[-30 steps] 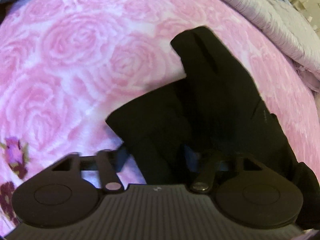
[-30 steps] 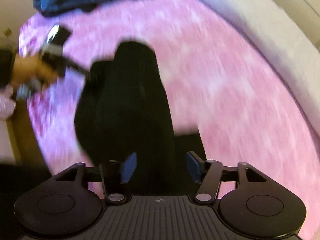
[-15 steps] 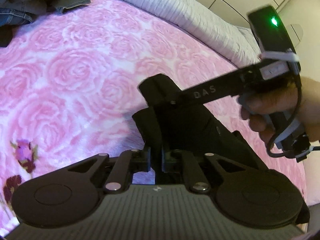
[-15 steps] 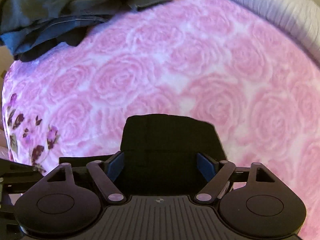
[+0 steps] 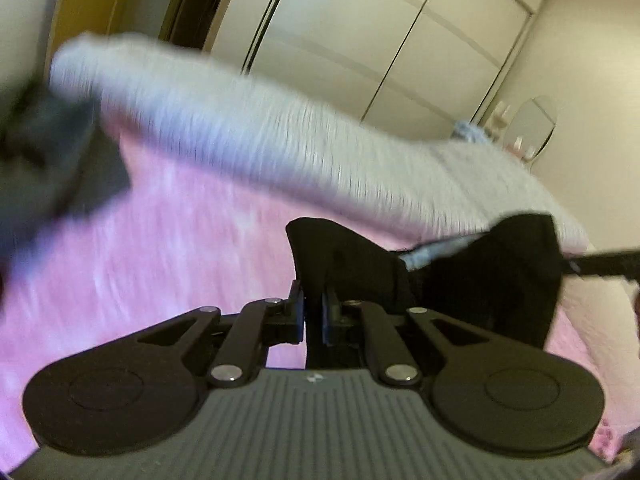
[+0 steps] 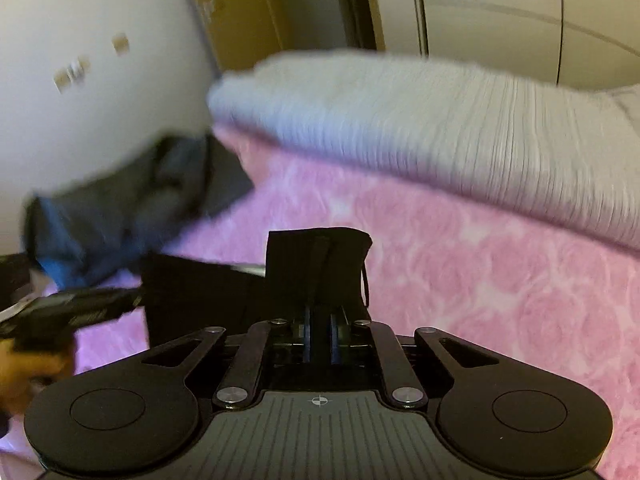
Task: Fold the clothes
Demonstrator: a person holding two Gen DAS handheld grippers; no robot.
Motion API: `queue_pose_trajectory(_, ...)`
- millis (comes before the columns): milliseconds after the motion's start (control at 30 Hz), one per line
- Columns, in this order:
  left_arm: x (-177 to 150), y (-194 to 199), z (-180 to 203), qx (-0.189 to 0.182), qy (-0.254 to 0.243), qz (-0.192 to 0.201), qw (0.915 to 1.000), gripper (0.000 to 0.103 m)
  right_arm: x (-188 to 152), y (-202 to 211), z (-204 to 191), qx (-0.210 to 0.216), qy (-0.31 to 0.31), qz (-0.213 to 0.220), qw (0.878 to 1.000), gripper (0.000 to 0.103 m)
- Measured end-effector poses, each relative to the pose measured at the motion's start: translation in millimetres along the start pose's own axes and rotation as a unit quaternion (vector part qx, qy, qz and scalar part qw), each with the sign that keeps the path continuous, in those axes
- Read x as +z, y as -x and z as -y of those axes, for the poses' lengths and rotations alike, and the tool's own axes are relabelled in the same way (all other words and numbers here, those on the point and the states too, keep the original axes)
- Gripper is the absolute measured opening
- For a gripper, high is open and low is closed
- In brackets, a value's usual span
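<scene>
The left gripper (image 5: 313, 316) has its fingers pressed together on an edge of the black garment (image 5: 492, 280), and the right gripper (image 6: 320, 332) pinches another edge of the same cloth, its blue pads nearly meeting on the fabric. The garment hangs stretched between the two tools, lifted off the pink rose-patterned blanket (image 6: 500, 272). This looks like the lift-and-spread step of the fold: both corners are gripped and the cloth is raised, probably to shake it flat. The next move likely calls for keeping both pinches firm, holding the top edge taut and level, then lowering it evenly onto the blanket. Both tools point roughly level across the bed, side by side. Farther off lie a heap of dark clothes (image 6: 132, 216) and a white ribbed pillow (image 6: 440, 120); beyond them stand pale wardrobe doors (image 5: 360, 40).
</scene>
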State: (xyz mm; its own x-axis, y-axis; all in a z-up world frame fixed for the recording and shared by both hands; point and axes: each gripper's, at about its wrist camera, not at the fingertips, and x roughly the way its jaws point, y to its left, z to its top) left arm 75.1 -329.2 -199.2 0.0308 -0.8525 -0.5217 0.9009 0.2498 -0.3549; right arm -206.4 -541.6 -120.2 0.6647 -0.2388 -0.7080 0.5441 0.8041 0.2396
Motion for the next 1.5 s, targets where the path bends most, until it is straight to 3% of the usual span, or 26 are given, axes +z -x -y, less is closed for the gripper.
queue_pose_trajectory(100, 59.3, 16.5, 10.7, 0.015, -0.069, 0.035, 0.9969, 0.005, 11.9, 31.3, -11.1, 0.024, -0.014, 0.053, 0.998, 0.006)
queue_pose_trajectory(200, 117.3, 28.5, 35.3, 0.026, -0.142, 0.070, 0.9871, 0.005, 20.7, 64.7, -12.2, 0.046, -0.032, 0.104, 0.993, 0.006)
queue_pose_trajectory(333, 181.7, 27.5, 104.3, 0.009, -0.241, 0.117, 0.9635, 0.005, 12.7, 113.7, 5.1, 0.045, -0.078, 0.158, 0.983, 0.005)
queue_pose_trajectory(467, 209.8, -1.1, 210.8, -0.047, -0.333, 0.142, 0.9309, 0.005, -19.6, 169.0, 36.9, 0.018, -0.134, 0.193, 0.972, 0.005)
queue_pose_trajectory(600, 184.8, -67.9, 340.9, -0.140, -0.398, 0.125, 0.8978, 0.006, -68.2, 223.5, 80.0, -0.036, -0.199, 0.216, 0.955, 0.005)
queue_pose_trajectory(667, 156.8, -112.4, 402.1, -0.187, -0.412, 0.095, 0.8869, 0.012, -102.1, 243.7, 114.1, -0.070, -0.246, 0.219, 0.941, 0.005)
queue_pose_trajectory(733, 120.2, -168.6, 456.4, -0.227, -0.391, 0.028, 0.8917, 0.021, -137.8, 258.8, 150.9, -0.105, -0.291, 0.219, 0.925, 0.005)
queue_pose_trajectory(767, 101.3, -196.5, 481.0, -0.243, -0.376, -0.010, 0.8943, 0.036, -159.1, 262.1, 173.0, -0.128, -0.310, 0.216, 0.917, 0.005)
queue_pose_trajectory(867, 50.9, -241.2, 514.7, -0.254, -0.354, -0.077, 0.8967, 0.036, -221.9, 256.3, 240.3, -0.185, -0.357, 0.176, 0.899, 0.005)
queue_pose_trajectory(967, 13.2, -255.5, 505.6, -0.228, -0.340, -0.122, 0.9042, 0.039, -289.1, 235.8, 308.2, -0.222, -0.393, 0.089, 0.888, 0.006)
queue_pose_trajectory(1067, -21.5, -253.5, 452.3, -0.155, -0.309, -0.177, 0.9215, 0.046, -329.1, 219.0, 339.1, -0.237, -0.406, -0.007, 0.883, 0.010)
queue_pose_trajectory(1100, -36.5, -247.5, 430.1, -0.123, -0.294, -0.195, 0.9275, 0.047, -338.6, 215.7, 346.1, -0.242, -0.402, -0.034, 0.883, 0.021)
queue_pose_trajectory(1133, -52.4, -240.5, 407.2, -0.090, -0.279, -0.215, 0.9314, 0.050, -336.8, 217.6, 344.1, -0.253, -0.378, -0.043, 0.889, 0.040)
queue_pose_trajectory(1167, -69.5, -230.5, 384.2, -0.058, -0.269, -0.238, 0.9317, 0.052, -333.2, 218.5, 336.4, -0.271, -0.350, -0.050, 0.895, 0.043)
queue_pose_trajectory(1200, -85.6, -219.9, 365.5, -0.033, -0.264, -0.256, 0.9293, 0.053, -329.5, 219.2, 328.7, -0.285, -0.322, -0.055, 0.901, 0.044)
queue_pose_trajectory(1267, -119.2, -199.0, 333.5, 0.005, -0.257, -0.291, 0.9214, 0.059, -319.3, 217.2, 316.4, -0.269, -0.275, -0.043, 0.922, 0.044)
queue_pose_trajectory(1400, -185.5, -171.7, 294.5, 0.022, -0.249, -0.343, 0.9057, 0.062, -291.7, 171.2, 276.3, -0.164, -0.174, -0.051, 0.970, 0.046)
queue_pose_trajectory(1500, -203.6, -179.7, 277.3, 0.027, -0.281, -0.343, 0.8958, 0.062, -272.1, 119.8, 246.4, -0.091, -0.109, -0.074, 0.987, 0.049)
